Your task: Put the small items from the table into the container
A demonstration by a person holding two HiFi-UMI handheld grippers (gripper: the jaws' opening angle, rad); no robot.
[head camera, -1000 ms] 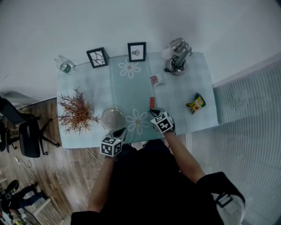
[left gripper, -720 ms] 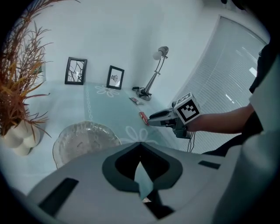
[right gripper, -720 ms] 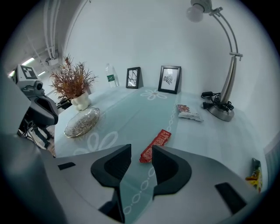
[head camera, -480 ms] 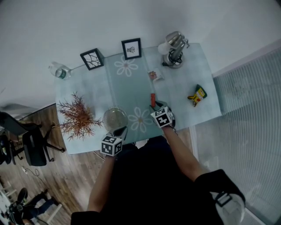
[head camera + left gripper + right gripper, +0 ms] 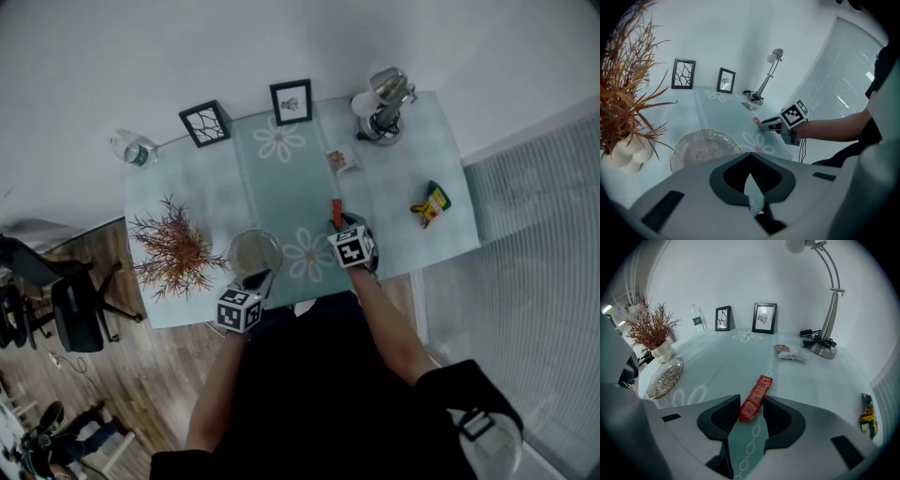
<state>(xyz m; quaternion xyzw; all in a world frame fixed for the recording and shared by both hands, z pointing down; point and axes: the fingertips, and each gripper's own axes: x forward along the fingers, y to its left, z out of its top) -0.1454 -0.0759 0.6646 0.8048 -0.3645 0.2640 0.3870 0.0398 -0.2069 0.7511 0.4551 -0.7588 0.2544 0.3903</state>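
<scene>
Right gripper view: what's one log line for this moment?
right gripper open | red snack bar between its jaws | left gripper shut, empty

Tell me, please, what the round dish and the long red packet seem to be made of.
The round see-through dish looks like clear patterned glass, possibly plastic: the table shows through it and its ribbed wall glints. The long red packet looks like glossy printed plastic film or foil: thin, flat, with fine print.
</scene>
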